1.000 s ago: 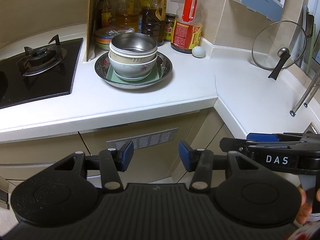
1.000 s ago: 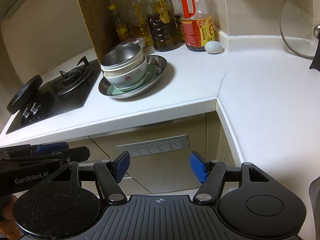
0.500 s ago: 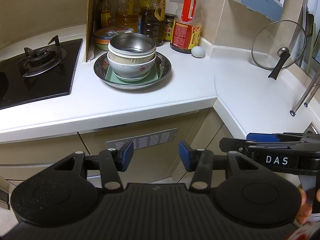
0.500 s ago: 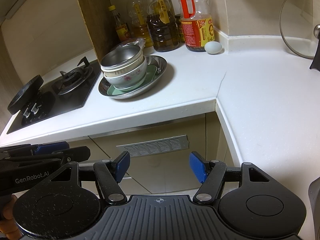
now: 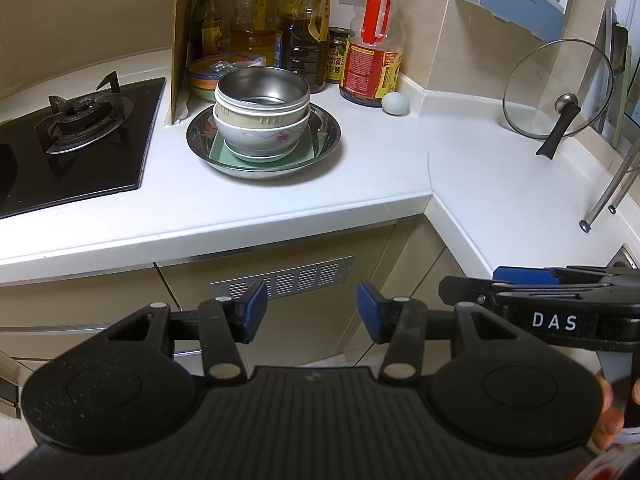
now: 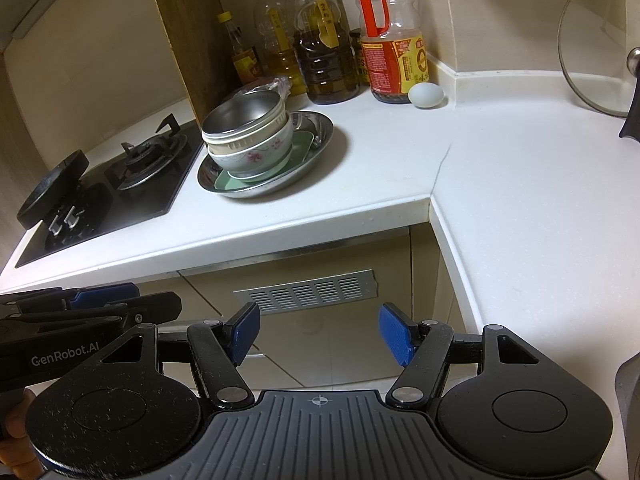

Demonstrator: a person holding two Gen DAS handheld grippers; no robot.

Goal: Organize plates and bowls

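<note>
Standing on the white counter, a wide steel plate carries the dish stack: a square green plate lies in it, a flowered bowl sits on that, a cream bowl is nested inside, and a steel bowl tops the pile. Relative to the steel plate, the gas stove lies to the left, oil bottles stand behind, an egg rests behind and to the right, and a glass lid leans far to the right. Both the left gripper and right gripper hang below the counter edge, in front of the steel plate and well apart from it, fingers spread wide and holding nothing.
</note>
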